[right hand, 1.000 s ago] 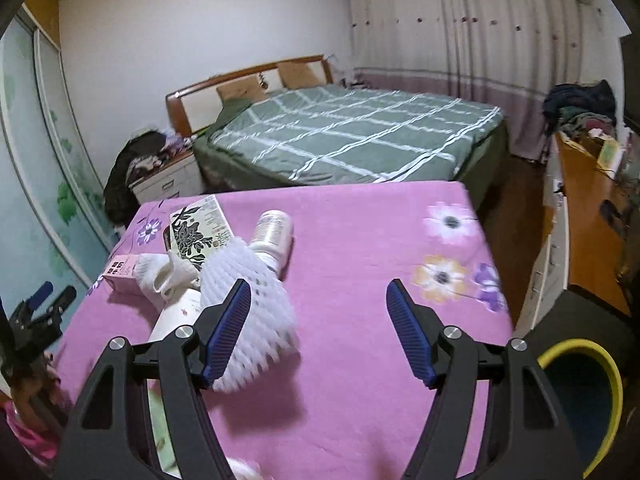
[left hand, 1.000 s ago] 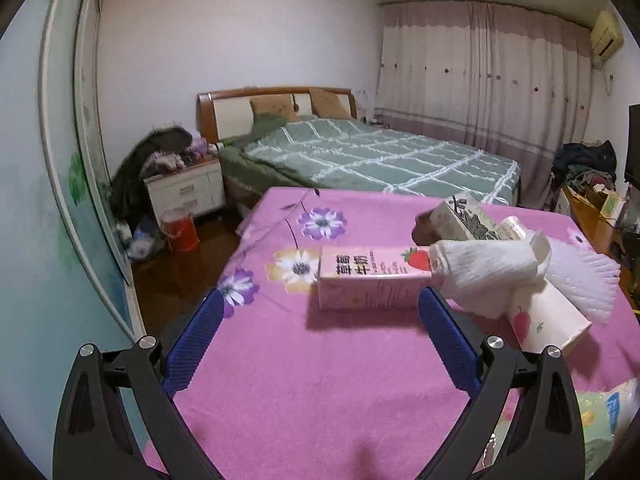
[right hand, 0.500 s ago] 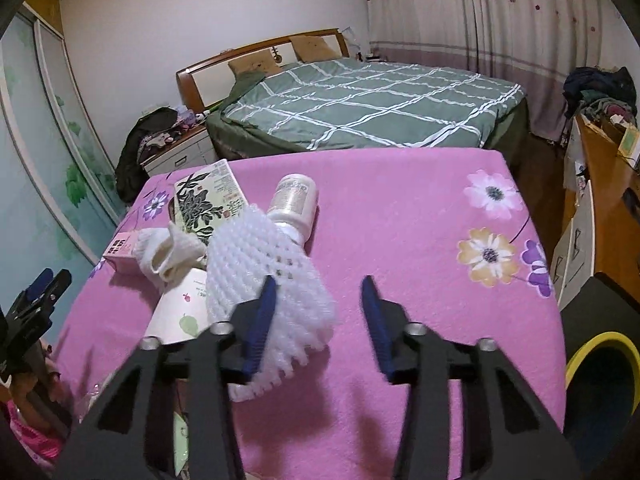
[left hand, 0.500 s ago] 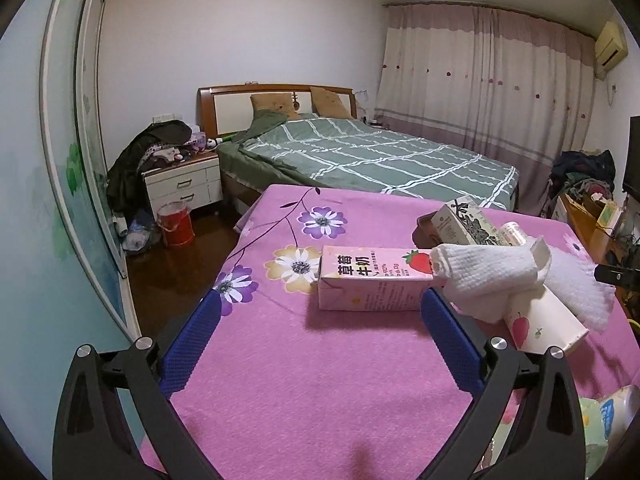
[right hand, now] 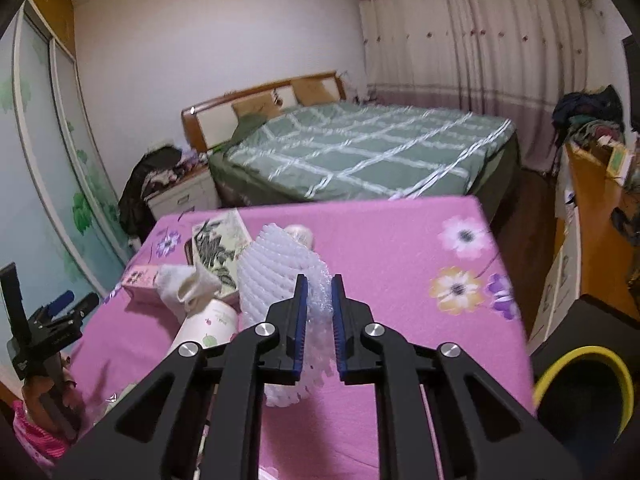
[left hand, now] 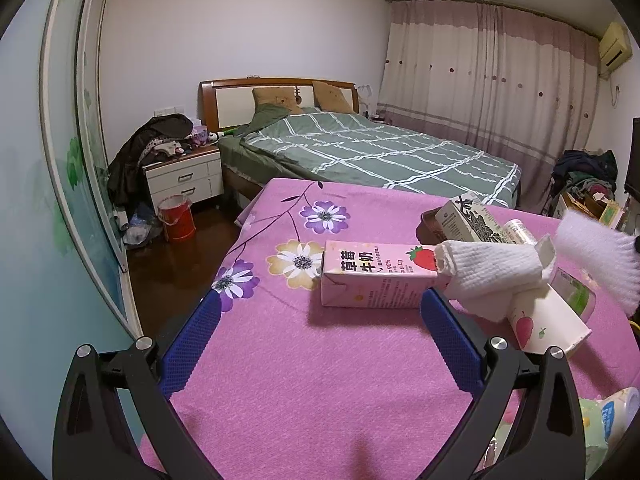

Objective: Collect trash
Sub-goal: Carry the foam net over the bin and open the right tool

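Right gripper [right hand: 319, 320]: jaws clenched on the foam net [right hand: 276, 268], blue pads pinching its near end.
Foam net: white mesh sleeve, held above the desk [right hand: 400, 248]; in the left view it shows at the right edge [left hand: 600, 256], raised over the pile.
Left gripper [left hand: 320, 340]: jaws released and wide apart, nothing between them, low over the near part of the desk.
Milk carton [left hand: 376, 276]: pink, strawberry print, lying on its side just beyond the left jaws, near end apart from the pads.
Cloth [left hand: 492, 276]: white, crumpled, draped over the carton's right end and over the cup [left hand: 544, 320].
Cup: white paper, on its side, mouth toward the camera in the left view.
Box [left hand: 468, 220]: black-and-white leaf print, behind the carton, tilted.
Bottle [right hand: 300, 234]: pale, lying just behind the foam net; only its end shows.
Wrapper [left hand: 608, 420]: green and blue, at the desk's near right corner.
Desk: covered with a pink cloth with flowers.
Bin [right hand: 588, 392]: dark with a yellow rim, on the floor beside the desk's right side.
Bed [left hand: 376, 152]: green checked cover, beyond the desk.
Nightstand [left hand: 184, 180]: white, left of the bed, piled with clothes.
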`<state>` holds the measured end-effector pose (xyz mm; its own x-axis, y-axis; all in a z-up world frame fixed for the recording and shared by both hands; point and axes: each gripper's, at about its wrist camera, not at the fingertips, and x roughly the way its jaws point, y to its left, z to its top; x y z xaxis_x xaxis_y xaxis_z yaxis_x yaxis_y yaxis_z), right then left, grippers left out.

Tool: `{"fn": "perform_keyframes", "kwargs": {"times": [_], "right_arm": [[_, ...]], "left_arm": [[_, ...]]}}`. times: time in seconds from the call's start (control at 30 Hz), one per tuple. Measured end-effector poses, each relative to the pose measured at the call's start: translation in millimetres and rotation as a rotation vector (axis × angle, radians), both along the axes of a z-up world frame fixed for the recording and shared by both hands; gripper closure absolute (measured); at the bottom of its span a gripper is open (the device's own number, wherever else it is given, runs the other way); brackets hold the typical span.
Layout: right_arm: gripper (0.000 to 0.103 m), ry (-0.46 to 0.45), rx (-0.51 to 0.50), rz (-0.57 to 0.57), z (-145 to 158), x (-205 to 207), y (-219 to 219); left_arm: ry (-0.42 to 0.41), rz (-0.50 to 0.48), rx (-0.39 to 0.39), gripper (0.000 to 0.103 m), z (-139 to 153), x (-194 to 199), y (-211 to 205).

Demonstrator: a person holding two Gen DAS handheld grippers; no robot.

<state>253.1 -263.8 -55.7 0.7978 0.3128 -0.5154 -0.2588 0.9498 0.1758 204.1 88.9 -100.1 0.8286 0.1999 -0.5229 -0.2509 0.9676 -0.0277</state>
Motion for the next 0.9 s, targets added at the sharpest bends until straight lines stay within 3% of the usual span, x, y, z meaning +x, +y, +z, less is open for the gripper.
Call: {"fn": "perform_keyframes", "kwargs": {"times": [0.23,0.5,0.73,0.9], "right_arm": [[0.091,-0.063,-0.014,-0.220,13.1,-23.5,-73.0],[0.091,0.042,-0.059,-0.490,-24.8,-28.8,-169.5],[0.089,0.119,-0.094,-0.629,-57.8,-28.6,-207.1],[0.080,0.132,-0.099,-0.715,-63.9,-34.2,-218.9]], "left_arm": [[-0.003,-0.003,-0.007,0.005,-0.3,-0.5,-0.4],[-0.009,-0.007,0.001,0.005,0.8,-1.5,-3.2],[-0.010,-0.005,-0.002,0.005,1.2,-2.6,-3.3],[-0.009,-0.005,-0.001,0.005,1.1,-2.6,-3.4]]}}
